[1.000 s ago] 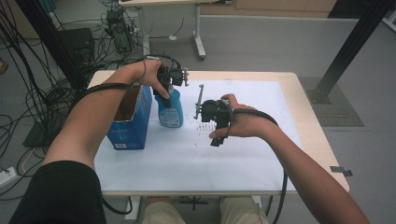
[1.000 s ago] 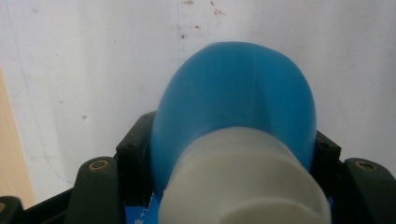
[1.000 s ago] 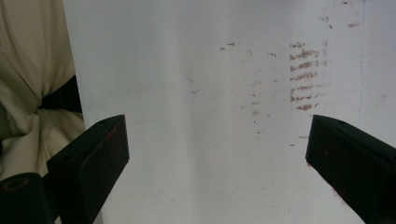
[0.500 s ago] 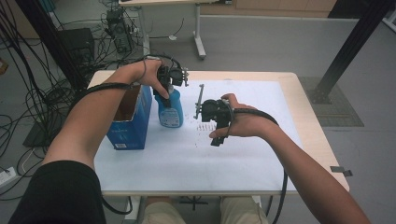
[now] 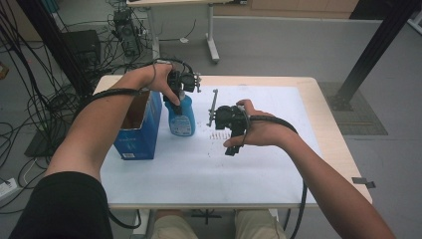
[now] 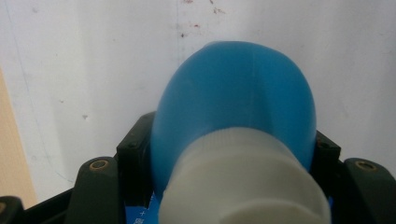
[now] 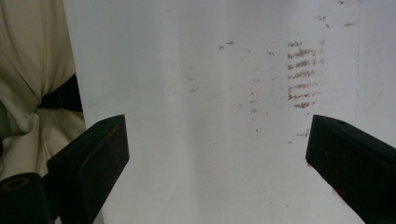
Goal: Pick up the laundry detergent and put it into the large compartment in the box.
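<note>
on the white counter (image 5: pixel 259 164), just beside the open blue box (image 5: pixel 137 132), 1 blue bottle (image 5: pixel 181 115) stands upright with the left claw (image 5: pixel 178 97) clenched around its neck under the white cap (image 6: pixel 243 186). the right claw (image 5: pixel 233 144) hangs released and empty over bare, smudged counter a little apart (nothing sits between its jaws). my guess is the job is only partly done: 1 bottle is gripped and 1 box waits open, but nothing shows whether the bottle is headed in or freshly out.

sleeve: black tee, short sleeve (image 5: pixel 64 204)
trousers: beige, pretty plain (image 5: pixel 169 230)
left claw (image 5: pixel 180 95): chunky black, brass-looking screws
right claw (image 5: pixel 230 142): black too, reddish smudges
cables: black, one per claw
</note>
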The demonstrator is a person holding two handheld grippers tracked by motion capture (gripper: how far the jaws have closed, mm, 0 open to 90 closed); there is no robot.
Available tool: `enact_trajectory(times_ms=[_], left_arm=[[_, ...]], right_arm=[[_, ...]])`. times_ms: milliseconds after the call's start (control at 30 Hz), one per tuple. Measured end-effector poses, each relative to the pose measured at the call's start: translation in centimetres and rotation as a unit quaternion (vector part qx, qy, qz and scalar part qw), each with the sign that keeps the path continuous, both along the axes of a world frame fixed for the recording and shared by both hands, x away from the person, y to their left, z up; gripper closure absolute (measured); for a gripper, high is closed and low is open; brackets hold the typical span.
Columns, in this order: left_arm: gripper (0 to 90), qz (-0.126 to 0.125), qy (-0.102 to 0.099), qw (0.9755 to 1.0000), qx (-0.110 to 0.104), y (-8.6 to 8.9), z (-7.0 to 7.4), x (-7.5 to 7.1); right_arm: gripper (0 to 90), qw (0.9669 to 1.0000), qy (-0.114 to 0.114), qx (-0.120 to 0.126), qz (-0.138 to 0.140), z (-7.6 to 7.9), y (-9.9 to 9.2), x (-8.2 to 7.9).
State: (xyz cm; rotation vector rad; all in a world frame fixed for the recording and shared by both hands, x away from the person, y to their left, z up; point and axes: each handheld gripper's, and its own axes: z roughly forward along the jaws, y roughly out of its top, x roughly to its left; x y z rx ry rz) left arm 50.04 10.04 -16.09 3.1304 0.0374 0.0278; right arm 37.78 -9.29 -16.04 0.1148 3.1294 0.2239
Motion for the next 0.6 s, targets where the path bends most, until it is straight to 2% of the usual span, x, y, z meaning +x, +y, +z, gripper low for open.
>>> enact_trajectory(times_ms=[600], left_arm=[[36.5,0.003,0.001,1.0000,0.000,0.00,-0.01,0.12]], right_arm=[[5.7,1.0000,-0.001,0.000,0.001,-0.06,0.01,0.00]])
